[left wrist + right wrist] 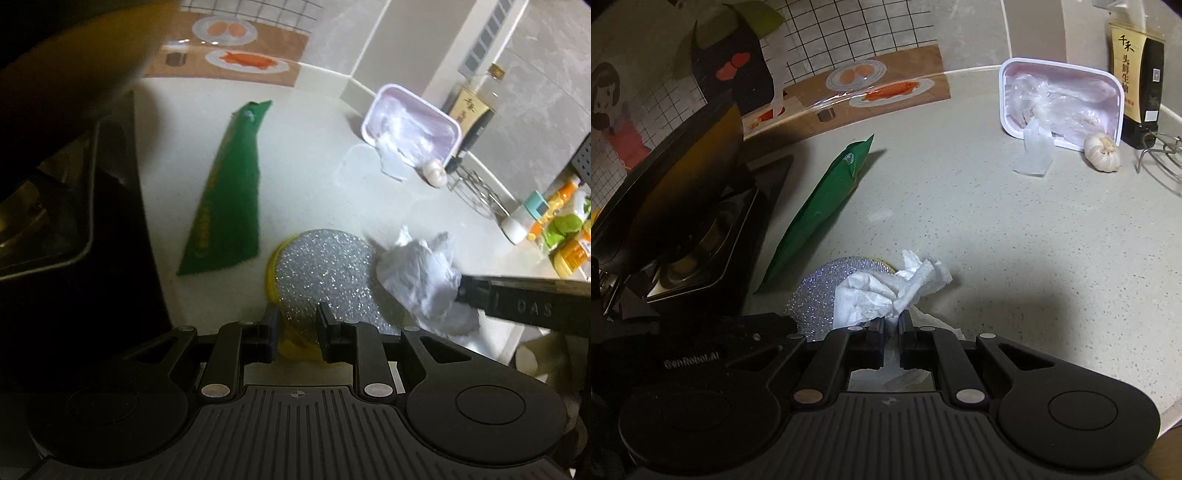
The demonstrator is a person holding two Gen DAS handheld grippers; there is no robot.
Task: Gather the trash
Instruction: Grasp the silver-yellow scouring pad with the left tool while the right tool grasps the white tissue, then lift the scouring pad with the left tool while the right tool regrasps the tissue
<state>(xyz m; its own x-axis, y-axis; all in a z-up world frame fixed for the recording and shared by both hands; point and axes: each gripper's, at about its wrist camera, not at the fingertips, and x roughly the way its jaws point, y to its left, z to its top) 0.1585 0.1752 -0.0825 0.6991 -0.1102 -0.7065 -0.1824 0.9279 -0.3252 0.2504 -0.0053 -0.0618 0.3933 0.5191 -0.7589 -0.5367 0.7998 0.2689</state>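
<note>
The yellow underside of the silver scouring sponge (325, 277) is mostly hidden. The left gripper (297, 325) clasps the sponge's near edge, jaws half apart. The right gripper (891, 326), jaws clenched, pinches the crumpled white tissue (886, 290) above the worktop (1015, 240), overlapping the sponge.

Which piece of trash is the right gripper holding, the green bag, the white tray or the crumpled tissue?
The crumpled white tissue: the right gripper is pinching it. The green bag and white tray lie untouched farther back.
</note>
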